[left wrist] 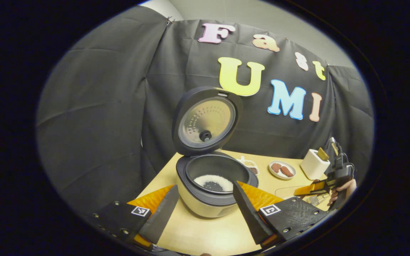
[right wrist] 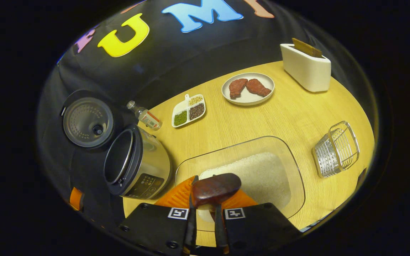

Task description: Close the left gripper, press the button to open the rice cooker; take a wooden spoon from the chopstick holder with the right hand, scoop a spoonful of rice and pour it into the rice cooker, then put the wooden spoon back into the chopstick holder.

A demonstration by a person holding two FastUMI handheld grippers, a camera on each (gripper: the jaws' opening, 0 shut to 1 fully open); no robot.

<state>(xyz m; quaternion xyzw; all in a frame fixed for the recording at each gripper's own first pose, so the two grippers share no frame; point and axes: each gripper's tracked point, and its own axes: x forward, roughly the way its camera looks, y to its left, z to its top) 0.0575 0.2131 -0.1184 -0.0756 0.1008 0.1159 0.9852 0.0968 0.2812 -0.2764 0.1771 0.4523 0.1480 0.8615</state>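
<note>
**One spoon held, one cooker open**

The right gripper (right wrist: 205,213) clamps one dark wooden spoon (right wrist: 215,189) over the clear rice tray (right wrist: 290,156). The left gripper (left wrist: 205,209) gapes wide before the open round rice cooker (left wrist: 212,181). Bare tabletop (right wrist: 290,113) surrounds one wire basket (right wrist: 336,148).

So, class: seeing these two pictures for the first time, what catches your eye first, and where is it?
The rice cooker stands open at table centre, lid up, rice in its pot. Nearer, the right gripper is shut on a wooden spoon above a clear dish of rice.
</note>
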